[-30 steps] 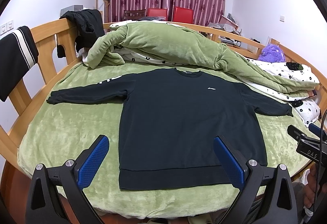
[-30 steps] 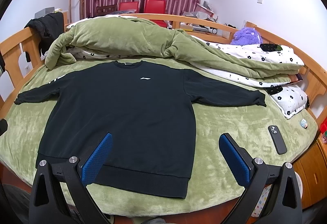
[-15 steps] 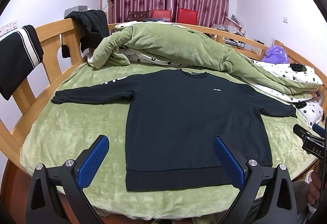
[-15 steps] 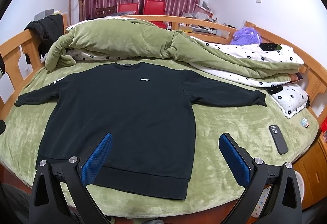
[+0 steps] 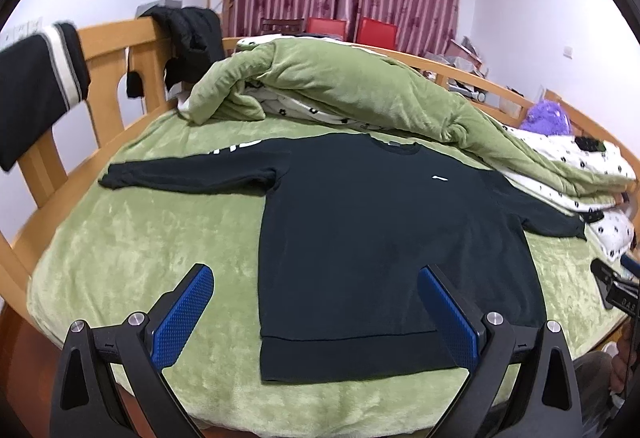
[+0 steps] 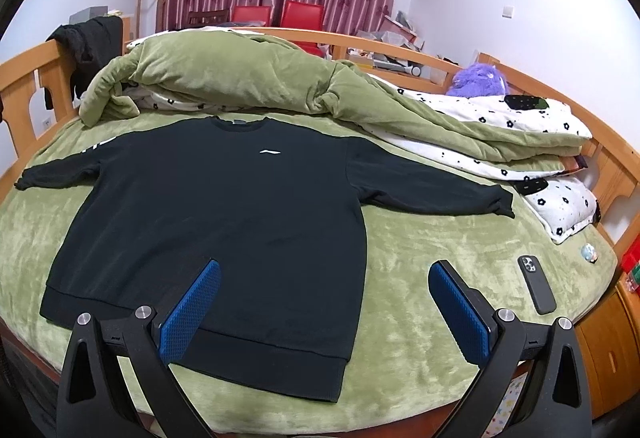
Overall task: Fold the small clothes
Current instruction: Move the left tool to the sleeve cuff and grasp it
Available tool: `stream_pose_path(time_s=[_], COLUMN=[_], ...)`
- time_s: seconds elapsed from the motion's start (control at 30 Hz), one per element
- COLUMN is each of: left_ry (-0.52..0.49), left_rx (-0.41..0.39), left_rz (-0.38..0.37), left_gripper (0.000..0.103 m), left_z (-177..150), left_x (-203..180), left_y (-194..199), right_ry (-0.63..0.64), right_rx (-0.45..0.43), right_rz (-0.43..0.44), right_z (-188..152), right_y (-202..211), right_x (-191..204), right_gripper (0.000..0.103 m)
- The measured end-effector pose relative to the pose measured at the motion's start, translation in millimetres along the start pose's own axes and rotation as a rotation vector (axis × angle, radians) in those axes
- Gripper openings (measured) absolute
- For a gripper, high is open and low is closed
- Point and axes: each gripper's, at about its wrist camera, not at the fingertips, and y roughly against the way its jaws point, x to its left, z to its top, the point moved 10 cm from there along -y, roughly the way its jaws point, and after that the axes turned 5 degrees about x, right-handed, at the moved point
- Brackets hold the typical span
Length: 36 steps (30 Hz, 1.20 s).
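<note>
A black long-sleeved sweatshirt point(image 5: 376, 234) lies flat, front up, on the green bedspread point(image 5: 132, 250), both sleeves spread out to the sides. It also shows in the right wrist view point(image 6: 224, 222). My left gripper point(image 5: 314, 278) is open and empty, held above the hem's left corner. My right gripper point(image 6: 324, 274) is open and empty, held above the hem's right corner. The right gripper's tip shows at the right edge of the left wrist view point(image 5: 614, 288).
A bunched green quilt point(image 6: 248, 74) lies behind the sweatshirt. A black phone point(image 6: 537, 289) lies on the bedspread at the right, near a flowered pillow point(image 6: 564, 206). A wooden bed rail point(image 5: 108, 78) with dark clothes hung on it runs along the left.
The left gripper has swung left, so the sweatshirt sits further right in its view. The right gripper has shifted slightly. Both stay open and the sweatshirt has not moved.
</note>
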Motion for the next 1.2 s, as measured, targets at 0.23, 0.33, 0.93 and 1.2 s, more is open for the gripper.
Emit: stream_pose_path(time_s=[0.23,0.33,0.93,1.2], left_ry=[0.052,0.064,0.088,0.112], left_rx=[0.040,0.044,0.133,0.166], left_rz=[0.064,0.098,0.216,0.256], left_gripper=[0.102,0.102,0.095,0.095], left_z=[8,19,78,85], left_x=[34,50,139,171], left_y=[-20,-26,-120,-173], right_ry=[-0.038,-0.013,-0.051,-0.009], right_rx=[0.017,-0.012,-0.025,0.008], right_rz=[0.085,0.115,0.249,0.272], right_z=[8,22,109,123], right_y=[-17,-19,-75,-115], right_x=[10,23,77,110], right_gripper=[0.102,0.102,0.099,0.097])
